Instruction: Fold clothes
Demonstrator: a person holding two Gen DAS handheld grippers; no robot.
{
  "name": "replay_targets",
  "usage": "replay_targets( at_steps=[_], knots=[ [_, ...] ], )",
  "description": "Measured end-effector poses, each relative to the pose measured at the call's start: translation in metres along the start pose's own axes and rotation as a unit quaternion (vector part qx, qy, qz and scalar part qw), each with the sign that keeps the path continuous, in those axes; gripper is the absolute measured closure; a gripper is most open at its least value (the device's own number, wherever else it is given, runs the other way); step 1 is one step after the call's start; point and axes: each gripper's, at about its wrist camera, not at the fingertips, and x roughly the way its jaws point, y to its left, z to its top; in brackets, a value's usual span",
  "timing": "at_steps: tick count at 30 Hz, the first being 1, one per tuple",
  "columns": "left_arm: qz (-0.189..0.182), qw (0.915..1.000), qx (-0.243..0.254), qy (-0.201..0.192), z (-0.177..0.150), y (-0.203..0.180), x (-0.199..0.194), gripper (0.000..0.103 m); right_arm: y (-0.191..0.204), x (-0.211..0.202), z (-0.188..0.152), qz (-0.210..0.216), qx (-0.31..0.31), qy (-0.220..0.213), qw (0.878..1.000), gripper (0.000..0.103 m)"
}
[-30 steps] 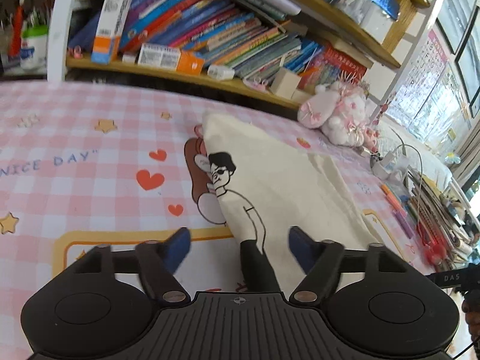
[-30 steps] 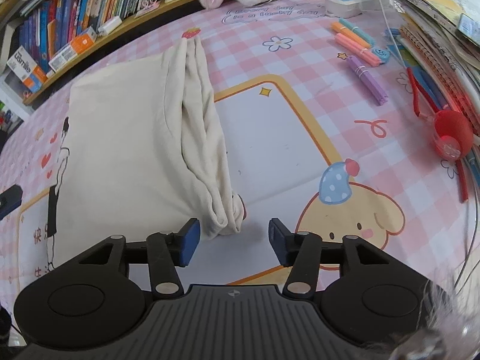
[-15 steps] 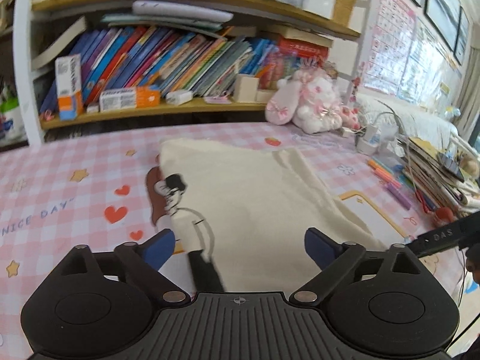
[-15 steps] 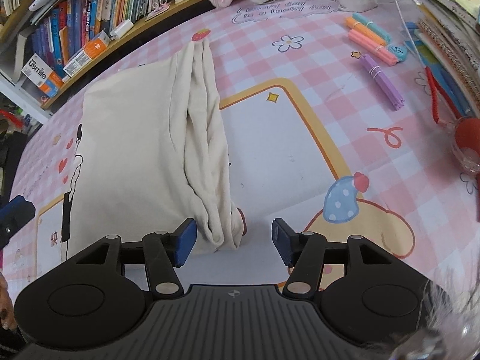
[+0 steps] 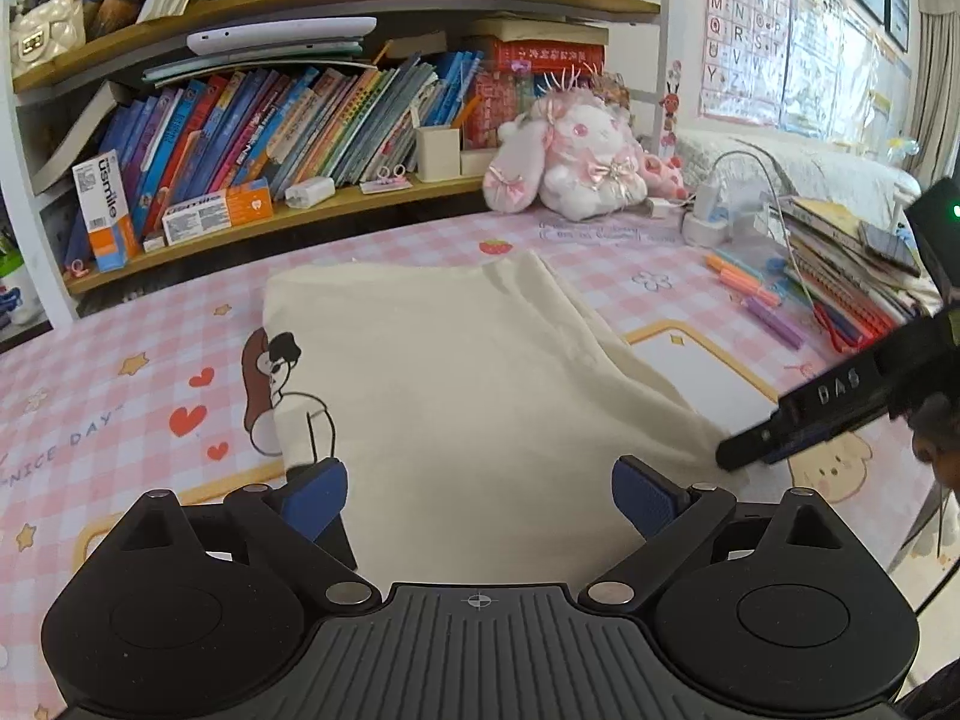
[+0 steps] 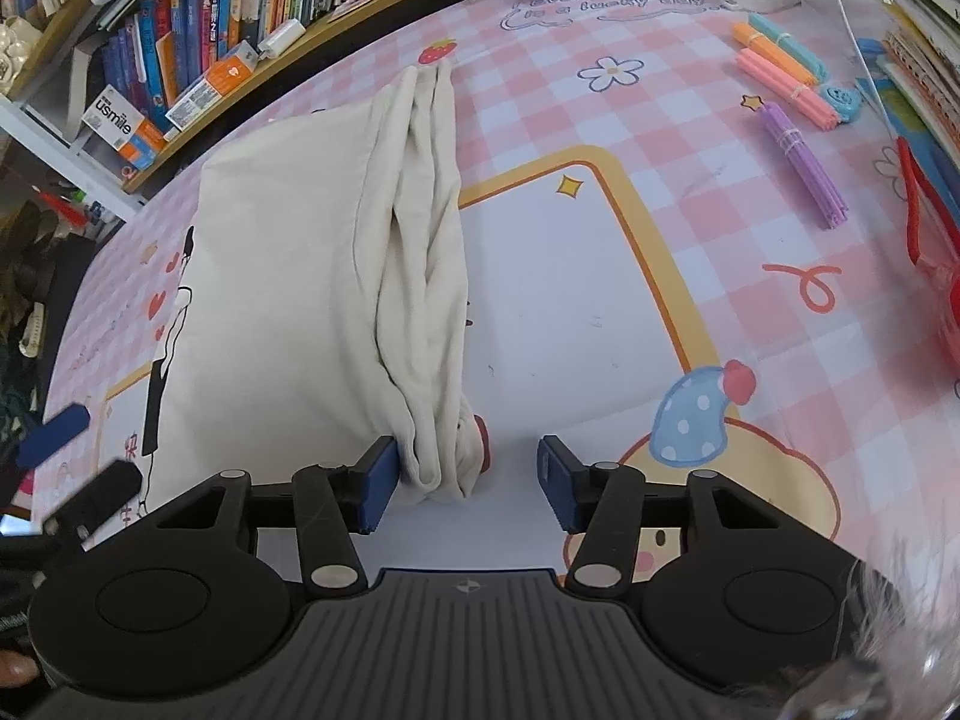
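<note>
Two grippers over one cream garment (image 5: 456, 384), lying partly folded on a pink checked tablecloth (image 5: 120, 396) at the centre of both frames. Left gripper (image 5: 480, 495) low in the bottom centre of the left wrist frame, blue fingers (image 5: 315, 495) spread wide, nothing pinched, hovering over the near edge of the cloth beside the printed cartoon figure (image 5: 282, 372). Right gripper (image 6: 465, 486) at the bottom centre of the right wrist frame, fingers (image 6: 378, 486) likewise spread apart, the bunched near-right corner of the garment (image 6: 438, 408) lying between them, just beside the left pad; contact impossible to tell. Rolled folds (image 6: 426, 210) running up the middle of that frame toward the strawberry print (image 6: 437, 52). Right gripper also visible as a black bar at the right edge of the left wrist frame (image 5: 828, 414), tip at the garment's right corner. Upper part of the left wrist frame: bookshelf (image 5: 288, 120) and plush rabbit (image 5: 570, 162). Upper right of the right wrist frame: coloured pens (image 6: 780, 72).
</note>
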Motion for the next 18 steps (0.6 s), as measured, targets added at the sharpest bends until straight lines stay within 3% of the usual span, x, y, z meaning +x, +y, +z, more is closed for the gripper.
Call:
replay_targets(
  at_steps=[7, 16, 18],
  knots=[
    [0.015, 0.9993, 0.034, -0.007, -0.016, -0.02, -0.009, 0.002, -0.012, -0.002, 0.003, 0.033, 0.024, 0.008, 0.999, 0.054],
    [0.008, 0.9954, 0.096, 0.005, -0.032, -0.037, 0.001, 0.002, 0.0, 0.011, 0.018, 0.031, 0.024, 0.016, 0.999, 0.055],
    [0.008, 0.9928, 0.119, 0.004, -0.035, -0.042, 0.005, 0.002, 0.009, 0.014, 0.017, 0.023, 0.012, 0.018, 1.0, 0.062]
  ],
)
